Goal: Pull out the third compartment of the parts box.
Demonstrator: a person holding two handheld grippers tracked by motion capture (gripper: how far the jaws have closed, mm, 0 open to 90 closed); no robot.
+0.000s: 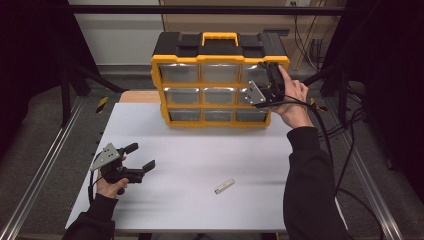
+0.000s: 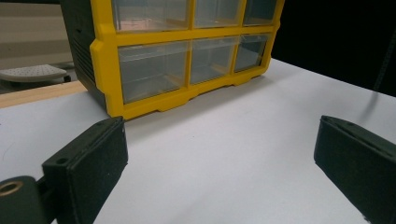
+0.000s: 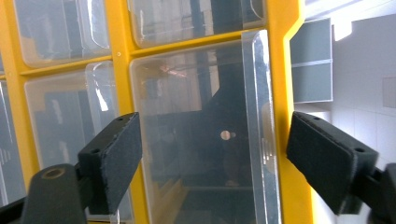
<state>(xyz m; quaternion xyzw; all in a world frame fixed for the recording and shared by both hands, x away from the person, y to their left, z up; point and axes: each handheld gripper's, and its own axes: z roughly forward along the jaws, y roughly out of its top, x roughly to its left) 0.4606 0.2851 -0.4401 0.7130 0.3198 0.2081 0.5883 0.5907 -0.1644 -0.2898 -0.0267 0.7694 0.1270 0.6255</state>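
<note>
The yellow and black drawer cabinet [image 1: 217, 80] is standing upright at the far edge of the white worktop [image 1: 200, 170], its 3 by 3 grid of clear drawers facing the person and its long axis running across the worktop, left to right. Its yellow carry handle [image 1: 219, 37] is pointing up. The cabinet's left side is sitting just in from the worktop's far left corner, and bare worktop is stretching from its foot all the way to the near edge.

The right gripper [image 1: 270, 75] is hovering at the cabinet's right column, level with the top and middle rows. In the right gripper view its jaws are standing spread on either side of a clear drawer [image 3: 205, 135] at the cabinet's right edge; the left pad is lying over the yellow divider and the right pad is sitting just off the outer yellow frame. I cannot tell whether either pad is touching. The drawer front is reflecting so strongly that its contents are hard to make out.

The left gripper [image 1: 140, 157] is resting low at the near left of the worktop, well apart from the cabinet, jaws spread wide with nothing between them, pointing toward the cabinet's lower left corner.

A small pale bar [image 1: 224, 186] is lying alone near the front middle, angled, with free room all round it.
</note>
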